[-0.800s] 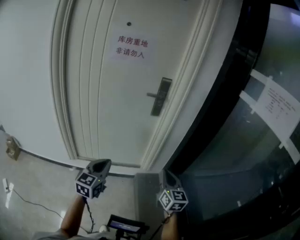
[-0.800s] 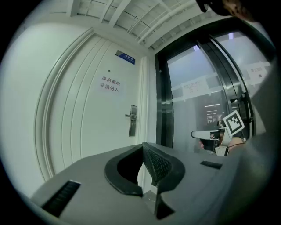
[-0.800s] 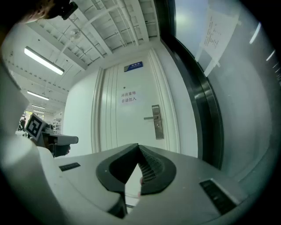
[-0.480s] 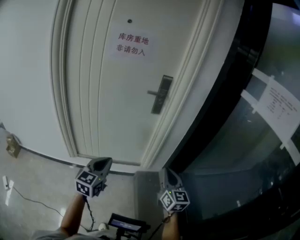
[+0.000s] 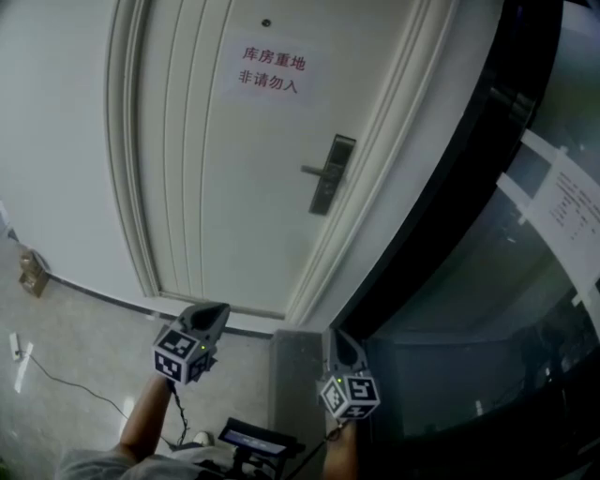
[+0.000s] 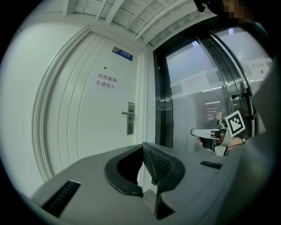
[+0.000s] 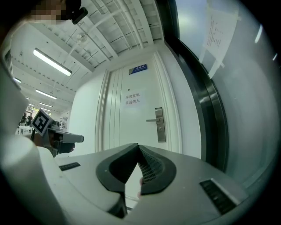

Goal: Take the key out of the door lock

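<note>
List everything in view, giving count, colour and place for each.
door: one, white, centre
paper sign: one, white with red characters, upper door
peephole: one, dark, above the sign
lock plate with lever handle: one, dark metal, door's right edge; no key can be made out
nameplate: one, blue, above the door
glass wall: one, dark-framed, right of the door
paper notice: at least one, white, on the glass
floor: pale grey, below the door
left gripper: one, grey, low left, jaws together, empty
right gripper: one, grey, low right, jaws together, empty
</note>
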{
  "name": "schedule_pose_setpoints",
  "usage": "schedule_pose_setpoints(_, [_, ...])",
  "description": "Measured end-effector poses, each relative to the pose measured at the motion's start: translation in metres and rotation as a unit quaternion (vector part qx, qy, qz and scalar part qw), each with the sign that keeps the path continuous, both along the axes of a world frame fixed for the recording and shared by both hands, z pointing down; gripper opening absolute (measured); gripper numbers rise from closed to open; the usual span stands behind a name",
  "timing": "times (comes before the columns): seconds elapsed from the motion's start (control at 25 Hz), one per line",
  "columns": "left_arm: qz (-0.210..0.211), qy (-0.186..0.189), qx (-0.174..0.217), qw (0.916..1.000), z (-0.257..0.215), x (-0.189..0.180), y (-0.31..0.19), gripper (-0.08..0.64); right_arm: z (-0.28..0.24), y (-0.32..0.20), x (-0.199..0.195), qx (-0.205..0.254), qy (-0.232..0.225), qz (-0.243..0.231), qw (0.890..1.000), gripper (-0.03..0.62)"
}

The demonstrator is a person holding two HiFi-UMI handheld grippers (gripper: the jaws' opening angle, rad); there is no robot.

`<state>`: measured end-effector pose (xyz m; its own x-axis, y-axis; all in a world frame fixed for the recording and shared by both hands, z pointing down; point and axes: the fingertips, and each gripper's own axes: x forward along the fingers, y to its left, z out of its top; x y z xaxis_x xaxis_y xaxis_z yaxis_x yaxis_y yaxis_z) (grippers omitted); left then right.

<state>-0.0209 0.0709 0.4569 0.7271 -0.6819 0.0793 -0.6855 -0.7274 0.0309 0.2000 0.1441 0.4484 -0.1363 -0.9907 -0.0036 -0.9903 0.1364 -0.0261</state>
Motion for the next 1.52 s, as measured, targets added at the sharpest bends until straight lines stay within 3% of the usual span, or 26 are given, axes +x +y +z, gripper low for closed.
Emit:
schedule_pose_setpoints(0.2, [-0.005, -0.008, 0.004, 1.0, 0.002, 0.018, 0.006, 0.008, 0.008, -0.006, 0.01, -0.006, 0.03, -0.01, 0.999, 0.0])
schedule_pose_setpoints(0.56, [-0.017, -0.008, 0.01, 0.9998, 0.003, 0.029, -0.009, 0.008, 0.015, -0.031, 0.017, -0.012, 0.041, -0.023, 0.999, 0.001])
schedule_pose_setpoints(1.52, [0.02, 0.005, 0.003, 0.9998, -0.004, 0.031, -0.195, 0.008, 0.005, -0.202, 0.012, -0.017, 0.037, 0.009, 0.999, 0.002])
